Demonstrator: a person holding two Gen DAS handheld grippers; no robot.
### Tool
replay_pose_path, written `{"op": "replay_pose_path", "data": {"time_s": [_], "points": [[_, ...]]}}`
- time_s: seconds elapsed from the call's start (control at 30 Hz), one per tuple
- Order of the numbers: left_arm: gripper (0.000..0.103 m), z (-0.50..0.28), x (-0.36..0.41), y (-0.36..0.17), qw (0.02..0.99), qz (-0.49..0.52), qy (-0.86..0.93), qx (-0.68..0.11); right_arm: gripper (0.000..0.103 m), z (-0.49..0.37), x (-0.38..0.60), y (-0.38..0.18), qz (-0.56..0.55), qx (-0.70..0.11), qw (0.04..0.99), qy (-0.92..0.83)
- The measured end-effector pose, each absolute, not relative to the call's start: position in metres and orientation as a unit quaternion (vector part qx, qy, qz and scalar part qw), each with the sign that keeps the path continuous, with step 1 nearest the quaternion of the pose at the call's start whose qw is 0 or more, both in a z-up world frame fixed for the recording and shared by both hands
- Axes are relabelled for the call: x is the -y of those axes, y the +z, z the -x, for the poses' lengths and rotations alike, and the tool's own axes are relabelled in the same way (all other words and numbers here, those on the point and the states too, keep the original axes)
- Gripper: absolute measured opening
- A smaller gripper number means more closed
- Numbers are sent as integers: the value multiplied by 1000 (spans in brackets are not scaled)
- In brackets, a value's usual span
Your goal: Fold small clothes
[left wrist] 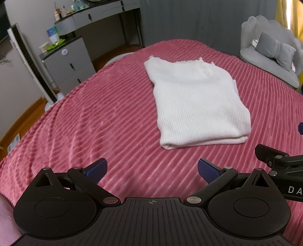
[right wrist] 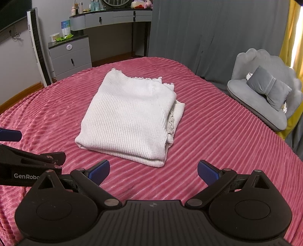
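Observation:
A white ribbed knit garment (left wrist: pixel 197 106) lies folded into a thick rectangle on the pink ribbed blanket (left wrist: pixel 94 117); it also shows in the right wrist view (right wrist: pixel 128 117), with frilled edges at its far end and right side. My left gripper (left wrist: pixel 152 170) is open and empty, held above the blanket short of the garment's near edge and to its left. My right gripper (right wrist: pixel 153 171) is open and empty, just short of the garment's near folded edge. Each gripper's body shows at the edge of the other's view.
A grey drawer unit (right wrist: pixel 70 56) and a grey dressing table (right wrist: pixel 111 18) with bottles stand beyond the bed's far left. A white tower fan (right wrist: pixel 37 47) stands left of them. A grey shell-shaped chair (right wrist: pixel 265 94) with a bow cushion stands at the right, before grey curtains.

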State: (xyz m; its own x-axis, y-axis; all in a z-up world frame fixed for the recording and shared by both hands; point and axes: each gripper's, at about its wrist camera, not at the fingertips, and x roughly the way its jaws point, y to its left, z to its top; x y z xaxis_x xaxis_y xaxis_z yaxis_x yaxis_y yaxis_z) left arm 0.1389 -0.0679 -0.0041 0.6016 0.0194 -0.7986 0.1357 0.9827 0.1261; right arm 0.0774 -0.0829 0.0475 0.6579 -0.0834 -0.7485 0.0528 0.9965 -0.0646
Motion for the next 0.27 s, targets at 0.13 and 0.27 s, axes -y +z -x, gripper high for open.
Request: {"op": "replay_pose_path", "data": {"time_s": [0.13, 0.27], "points": [[103, -138, 68, -5, 890, -87, -35, -447, 99, -77, 83, 48, 18, -410, 911, -39], [103, -137, 68, -6, 890, -88, -36, -447, 99, -78, 83, 48, 18, -410, 911, -40]]}}
